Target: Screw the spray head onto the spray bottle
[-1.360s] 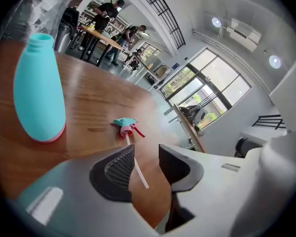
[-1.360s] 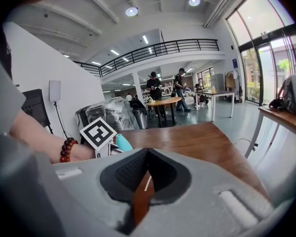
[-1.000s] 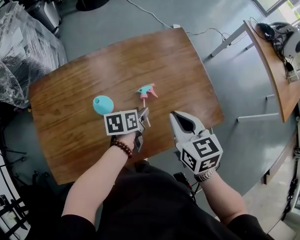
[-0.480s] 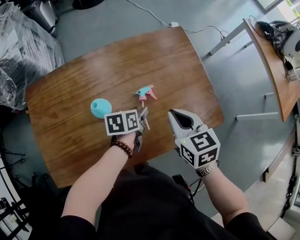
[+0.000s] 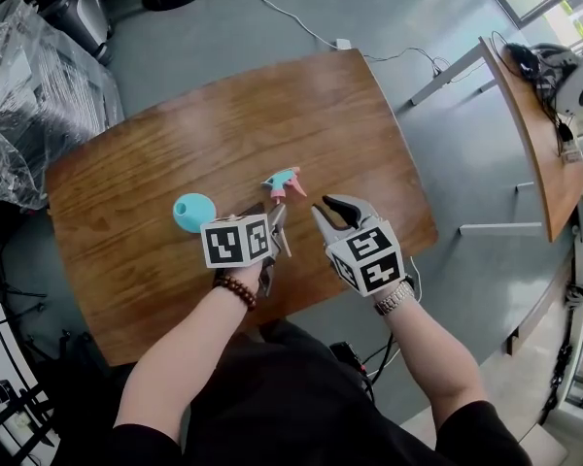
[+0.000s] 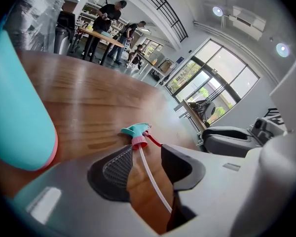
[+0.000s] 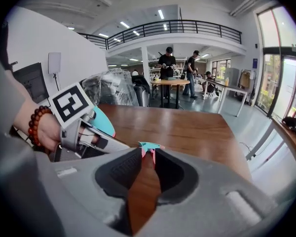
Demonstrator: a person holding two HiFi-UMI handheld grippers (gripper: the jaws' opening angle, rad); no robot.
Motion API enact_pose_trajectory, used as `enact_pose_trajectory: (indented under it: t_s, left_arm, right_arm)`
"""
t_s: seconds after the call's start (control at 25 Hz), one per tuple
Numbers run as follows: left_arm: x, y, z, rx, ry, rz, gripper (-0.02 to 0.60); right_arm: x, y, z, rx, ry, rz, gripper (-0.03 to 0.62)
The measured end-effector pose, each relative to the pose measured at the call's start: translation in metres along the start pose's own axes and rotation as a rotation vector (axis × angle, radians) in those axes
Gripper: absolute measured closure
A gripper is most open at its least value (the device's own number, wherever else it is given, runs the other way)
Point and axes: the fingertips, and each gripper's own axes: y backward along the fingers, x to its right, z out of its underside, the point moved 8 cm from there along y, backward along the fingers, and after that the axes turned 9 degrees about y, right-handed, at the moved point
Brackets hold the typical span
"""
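Since a second ago my right gripper (image 5: 328, 207) has come down and in toward the middle of the table (image 5: 321, 115), and it now sits just right of my left gripper (image 5: 277, 219). Its jaws were shut then and have just been opening. They now stand a little apart with only bare wood between the pads. The spray head (image 7: 149, 146) lies just beyond their tips, not touched.

My left gripper has hardly moved. Its jaws are apart and grip nothing. The spray head's thin white tube (image 6: 153, 181) runs along the table between the two pads without either one pressing on it. The teal and pink spray head (image 5: 284, 180) lies flat on the wood just beyond that gripper's tips, toward the far side.

The teal bottle (image 5: 194, 212) rests on the table just left of my left gripper, apart from the spray head. I cannot tell whether it stands or lies on its side. In the left gripper view the bottle (image 6: 15, 112) fills the left edge, with a pink rim at its lower end.

A beaded bracelet (image 5: 238, 287) is on my left wrist and a watch (image 5: 395, 300) on my right.
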Motion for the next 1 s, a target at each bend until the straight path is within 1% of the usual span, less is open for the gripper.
enact_pose_trajectory:
  t_s: [0.16,0.44,0.6,0.72,1.0]
  left_arm:
    - [0.002,0.010,-0.002,0.007,-0.011,-0.001,0.390]
    - [0.007,0.025,-0.001,0.002,-0.015,0.038,0.390]
    - [0.009,0.036,-0.003,0.011,-0.043,0.028,0.390]
    - [0.011,0.041,-0.003,0.012,-0.062,0.031,0.390]
    - [0.010,0.052,-0.003,0.017,-0.090,0.027,0.389]
  right_arm:
    - [0.005,-0.030,0.009,-0.069,0.026,-0.031,0.504]
    - [0.012,-0.073,0.023,-0.169,0.068,-0.061,0.493]
    - [0.010,-0.087,0.025,-0.183,0.110,-0.075,0.493]
    - [0.005,-0.093,0.023,-0.211,0.126,-0.090,0.493]
    - [0.000,-0.106,0.027,-0.237,0.163,-0.086,0.494]
